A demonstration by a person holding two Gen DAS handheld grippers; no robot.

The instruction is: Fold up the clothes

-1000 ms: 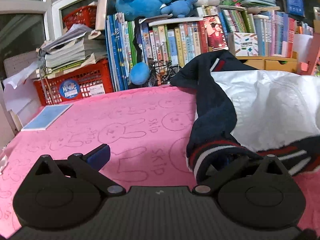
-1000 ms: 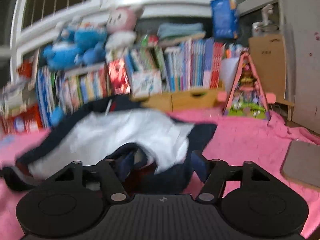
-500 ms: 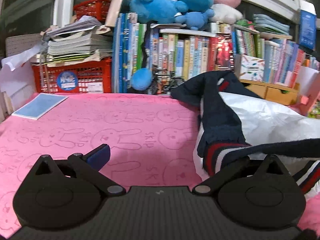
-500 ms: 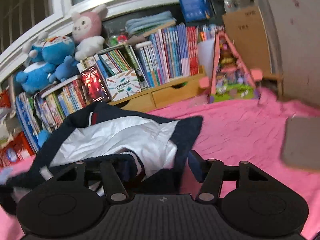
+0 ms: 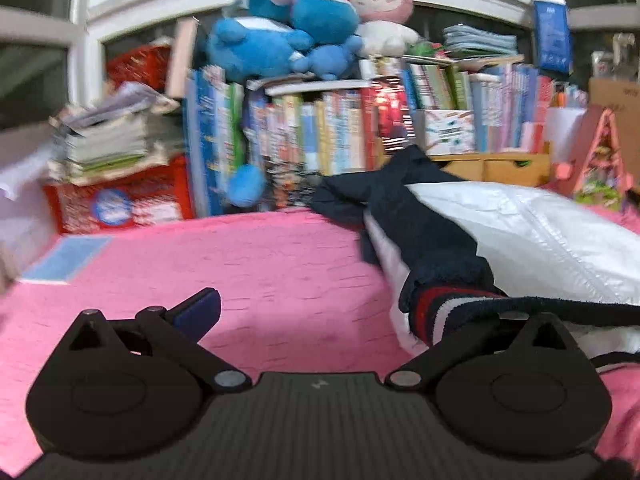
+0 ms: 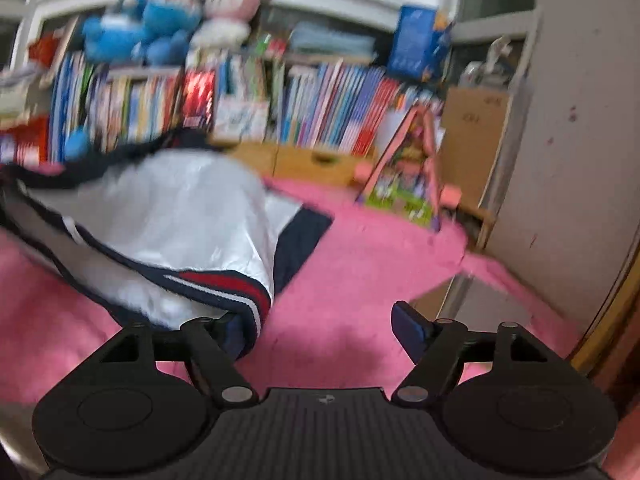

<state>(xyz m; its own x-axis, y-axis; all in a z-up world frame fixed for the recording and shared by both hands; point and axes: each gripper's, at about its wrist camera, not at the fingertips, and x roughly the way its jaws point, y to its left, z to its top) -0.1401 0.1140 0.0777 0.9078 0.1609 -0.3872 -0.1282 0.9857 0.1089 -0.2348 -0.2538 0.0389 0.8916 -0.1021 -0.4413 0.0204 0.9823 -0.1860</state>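
Lying crumpled, navy-white jacket (image 5: 500, 236), striped hem, left tool (image 5: 320, 320) spread, right tool (image 6: 320, 322) opening

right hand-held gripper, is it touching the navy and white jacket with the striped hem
Cannot tell. In the right wrist view the right hand-held gripper is opening; the jacket's striped hem overlaps its left finger, but blur hides any contact.

Navy jacket (image 5: 436, 248) (image 6: 168, 216), shiny white lining up, striped red-white hem, lies rumpled on pink cloth.
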